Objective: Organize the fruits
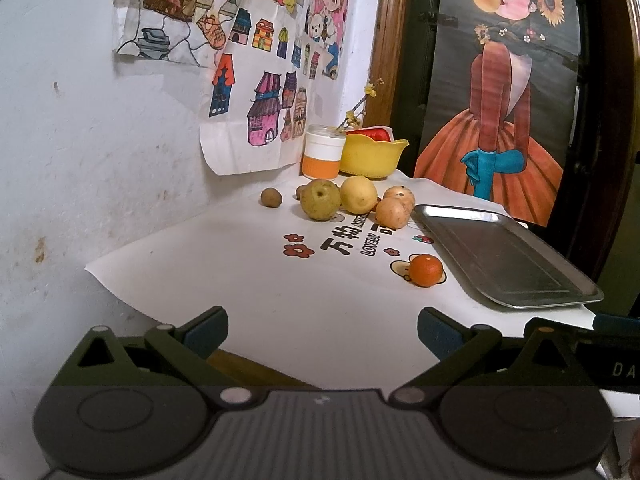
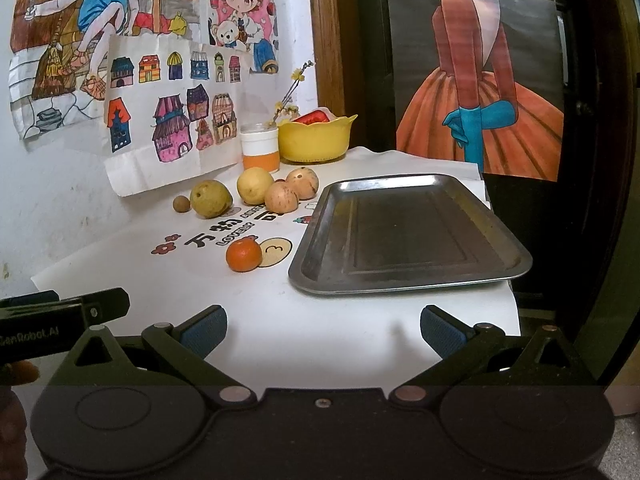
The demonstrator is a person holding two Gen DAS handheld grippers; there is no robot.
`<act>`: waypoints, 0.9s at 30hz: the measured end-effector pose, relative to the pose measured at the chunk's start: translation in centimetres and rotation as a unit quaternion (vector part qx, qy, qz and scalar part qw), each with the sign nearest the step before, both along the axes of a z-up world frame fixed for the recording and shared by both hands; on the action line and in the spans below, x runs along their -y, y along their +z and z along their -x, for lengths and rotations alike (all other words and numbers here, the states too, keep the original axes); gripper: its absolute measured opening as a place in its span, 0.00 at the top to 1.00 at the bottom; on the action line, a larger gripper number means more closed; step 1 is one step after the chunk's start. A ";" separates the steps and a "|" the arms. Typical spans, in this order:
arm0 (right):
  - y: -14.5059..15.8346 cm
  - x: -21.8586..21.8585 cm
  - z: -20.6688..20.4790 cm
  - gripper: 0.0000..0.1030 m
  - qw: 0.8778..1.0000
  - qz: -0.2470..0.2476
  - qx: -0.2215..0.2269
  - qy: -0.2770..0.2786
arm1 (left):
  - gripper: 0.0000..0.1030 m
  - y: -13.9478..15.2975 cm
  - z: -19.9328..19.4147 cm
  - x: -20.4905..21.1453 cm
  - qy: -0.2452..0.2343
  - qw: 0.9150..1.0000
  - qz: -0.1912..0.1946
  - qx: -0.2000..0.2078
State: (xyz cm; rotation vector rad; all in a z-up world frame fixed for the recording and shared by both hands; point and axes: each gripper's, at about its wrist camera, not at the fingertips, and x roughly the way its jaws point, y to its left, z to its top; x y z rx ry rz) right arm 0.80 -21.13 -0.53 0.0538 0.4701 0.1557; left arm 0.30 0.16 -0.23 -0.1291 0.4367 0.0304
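Left gripper point(image 1: 322, 330): your jaws stand wide apart and hold nothing, low over the near edge of the white printed cloth point(image 1: 248, 280).

Small brown fruit point(image 1: 271, 197): farthest left of the row, alone by the wall, well ahead of your left jaws.

Green pear point(image 1: 320, 199): just right of it, touching the yellow fruit point(image 1: 359, 194) (or very nearly; hard to tell).

Two speckled tan fruits point(image 1: 393, 212): at the right end of the row, pressed together, near the tray's far corner.

Tangerine point(image 1: 427, 270): apart from the row, nearer you, just beside the left rim of the metal tray point(image 1: 520, 300); ahead and right of your left jaws.

Tray: nothing lies in it in either view.

Right gripper point(image 2: 323, 330): your jaws are also spread wide, with nothing between them, above bare cloth; the tangerine point(image 2: 243, 255) lies ahead and left, the tray point(image 2: 312, 280) ahead and right.

Behind the row: a white and orange jar point(image 2: 259, 146) with a twig in it, and a yellow bowl point(image 2: 316, 140) beside it.

Left view only: another small brown fruit point(image 1: 300, 191) peeks out behind the pear.

Right view only: the full tray (all four rims), and the side of your left gripper's body at the left edge.
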 end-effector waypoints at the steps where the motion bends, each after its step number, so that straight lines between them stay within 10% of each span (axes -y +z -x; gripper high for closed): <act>1: 0.0 0.0 0.0 0.00 1.000 0.000 -0.001 0.001 | 0.00 0.0 0.0 0.0 -0.001 1.000 -0.001 -0.001; 16: 2.4 -1.7 -1.9 0.00 0.993 0.066 0.060 0.074 | 0.00 3.0 -4.9 -1.9 -0.013 1.000 -0.020 0.004; 27: 2.7 -4.1 -6.5 0.00 0.990 0.052 0.013 0.132 | 0.00 3.8 -11.1 -3.2 -0.050 0.999 -0.009 -0.018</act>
